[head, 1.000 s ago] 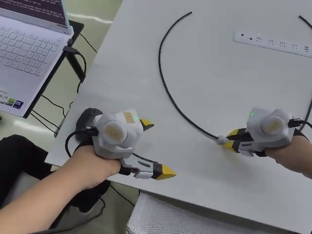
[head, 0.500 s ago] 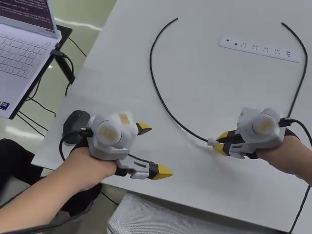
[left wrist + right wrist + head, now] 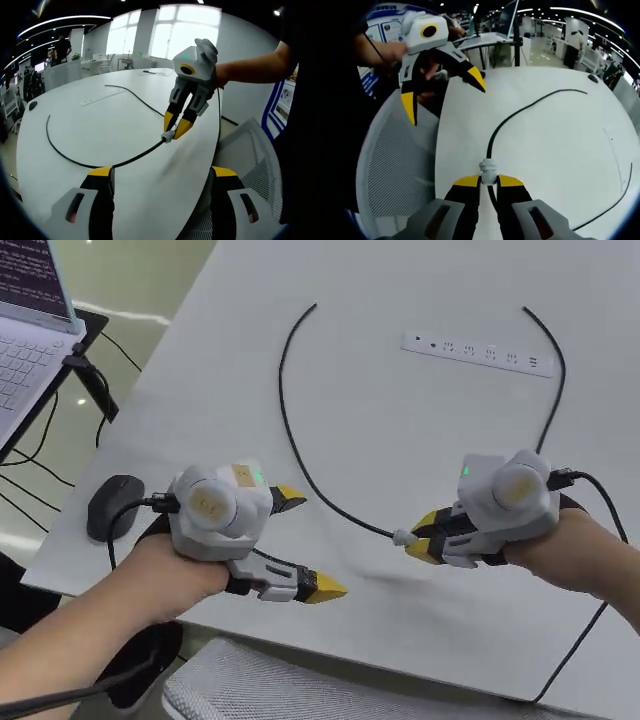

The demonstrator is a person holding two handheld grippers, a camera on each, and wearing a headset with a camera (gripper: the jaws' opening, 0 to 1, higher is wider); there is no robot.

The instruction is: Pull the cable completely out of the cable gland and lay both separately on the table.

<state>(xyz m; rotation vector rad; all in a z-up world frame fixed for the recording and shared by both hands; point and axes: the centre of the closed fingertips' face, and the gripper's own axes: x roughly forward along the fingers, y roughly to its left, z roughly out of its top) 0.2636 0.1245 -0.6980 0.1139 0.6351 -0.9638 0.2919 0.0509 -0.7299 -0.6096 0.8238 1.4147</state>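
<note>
Black cable (image 3: pixel 283 410) arcs across the white table (image 3: pixel 420 420) in the head view. Near the front edge, the right hand-held gripper (image 3: pixel 418 538) pinches its cable gland (image 3: pixel 404 537). The left hand-held gripper (image 3: pixel 315 543) hovers spread, probably to take the cable. Left gripper view: own jaws wide, facing the gland. Right gripper view: jaws pressed on the gland, cable still threaded.

Bright, even light all over: the white table (image 3: pixel 420 410) glows with no hard glare. A soft, smeared shadow lies on it under the right gripper (image 3: pixel 422 538). In the left gripper view big windows (image 3: pixel 175 30) blow out white — the room off to the side goes dim. In the right gripper view, ceiling strips (image 3: pixel 580 12) shine overhead and the gland (image 3: pixel 489 171) is sharp — edges bow and stretch, fisheye.
</note>
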